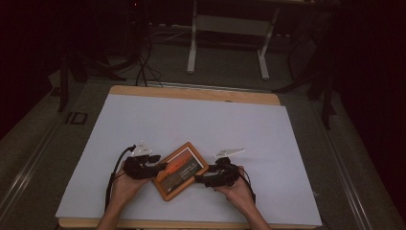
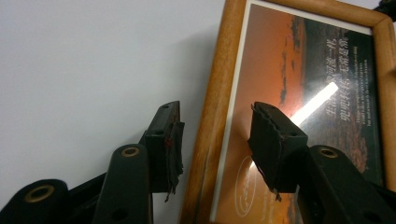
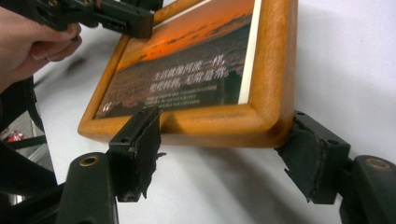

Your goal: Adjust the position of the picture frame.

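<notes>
A wooden picture frame (image 1: 181,170) with an orange sunset print and white lettering lies askew on the white table sheet (image 1: 191,120), near the front edge. My left gripper (image 1: 163,166) is at its left side. In the left gripper view it (image 2: 217,112) is open, with one jaw over the sheet and the other over the glass, straddling the frame's wooden rail (image 2: 210,121). My right gripper (image 1: 197,179) is at the frame's right corner. In the right gripper view it (image 3: 224,121) is open wide along the frame's near edge (image 3: 210,123), which casts a shadow below.
The table's wooden rim (image 1: 191,93) shows beyond the sheet. A white desk frame (image 1: 227,43) and cables (image 1: 143,67) stand on the dark floor behind. In the right gripper view, the other hand (image 3: 32,42) holds the left gripper (image 3: 107,16) at the frame's far side.
</notes>
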